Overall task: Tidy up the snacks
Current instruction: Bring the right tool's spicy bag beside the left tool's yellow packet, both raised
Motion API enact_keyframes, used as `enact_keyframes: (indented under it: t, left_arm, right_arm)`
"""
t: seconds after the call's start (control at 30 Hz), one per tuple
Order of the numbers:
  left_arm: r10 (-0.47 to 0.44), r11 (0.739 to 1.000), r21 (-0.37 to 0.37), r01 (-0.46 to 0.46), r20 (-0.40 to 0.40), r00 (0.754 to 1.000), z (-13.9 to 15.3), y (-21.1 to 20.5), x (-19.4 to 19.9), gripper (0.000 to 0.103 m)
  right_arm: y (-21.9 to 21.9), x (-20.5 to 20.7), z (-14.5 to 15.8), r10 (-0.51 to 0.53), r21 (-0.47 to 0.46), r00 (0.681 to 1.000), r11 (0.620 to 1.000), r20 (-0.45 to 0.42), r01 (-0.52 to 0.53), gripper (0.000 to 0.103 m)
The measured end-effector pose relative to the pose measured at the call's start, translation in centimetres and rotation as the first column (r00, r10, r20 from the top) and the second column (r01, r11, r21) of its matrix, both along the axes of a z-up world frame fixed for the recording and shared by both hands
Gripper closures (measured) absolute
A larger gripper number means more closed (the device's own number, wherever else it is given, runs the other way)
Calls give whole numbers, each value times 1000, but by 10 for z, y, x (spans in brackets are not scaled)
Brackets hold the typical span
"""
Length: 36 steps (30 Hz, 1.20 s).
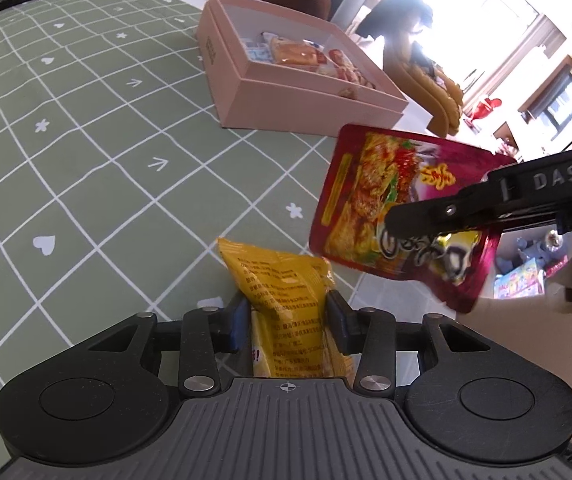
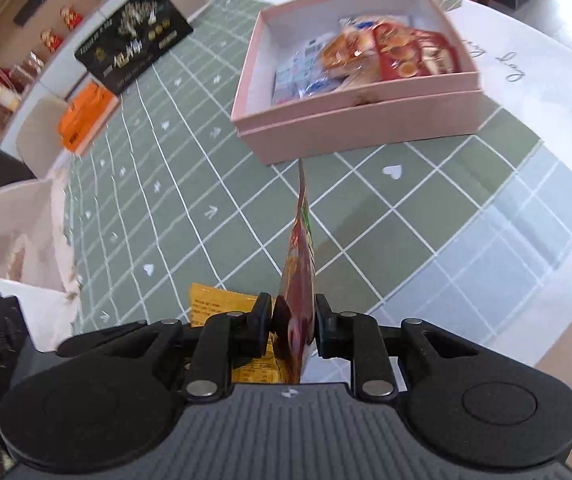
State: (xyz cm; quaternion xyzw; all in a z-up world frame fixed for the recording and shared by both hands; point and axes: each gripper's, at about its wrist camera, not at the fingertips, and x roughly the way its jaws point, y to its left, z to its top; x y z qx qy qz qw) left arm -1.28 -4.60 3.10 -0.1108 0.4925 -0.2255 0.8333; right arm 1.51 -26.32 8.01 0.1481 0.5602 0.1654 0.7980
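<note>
Gripping a yellow snack bag (image 1: pixel 286 312) in our left claw (image 1: pixel 286 320), we clamp our right claw (image 2: pixel 293 320) on a red pouch (image 2: pixel 299 280), the pink box (image 2: pixel 325 120) at twelve o'clock on the surface (image 2: pixel 166 160).

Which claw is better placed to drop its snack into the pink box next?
Probably right. The right claw grips the red packet clear of the table, pointing at the pink box. The left claw's yellow packet sits farther back.
</note>
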Motion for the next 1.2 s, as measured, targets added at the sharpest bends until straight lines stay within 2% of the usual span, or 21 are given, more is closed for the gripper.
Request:
enact_keyframes:
  t: [0.27,0.43,0.57,0.73,0.83,0.87,1.0,1.2]
  left_arm:
    - [-8,1000,5,8,6,1000,3,-7,1,57]
    - [-4,1000,-1,4,43,999,20,-8,1,58]
    - [10,1000,-12,-9,133,991,55,-10,16,59]
    - [48,998,-48,-35,288,956,117,-12,59,59]
    - [85,996,-68,-66,333,939,140,-15,85,59]
    - [89,995,-78,-67,339,937,144,-16,91,59]
    - [83,995,-77,-61,336,938,143,-21,99,58]
    - [89,994,-84,-71,240,967,109,-19,97,59]
  right_arm:
    - [-19,-14,8,-45,79,999,996,13,44,82]
    - [-33,-22,12,-68,97,997,993,29,64,82]
    - [-48,-26,12,-104,104,994,990,27,100,82]
    - [-63,-27,17,-133,113,990,985,48,127,82]
    - [-68,-26,21,-142,130,987,983,69,132,84]
    - [-69,-26,22,-146,132,987,982,75,135,88]
    - [-70,-26,21,-147,145,987,980,69,136,90]
    - [-57,-26,10,-91,99,994,991,59,84,90]
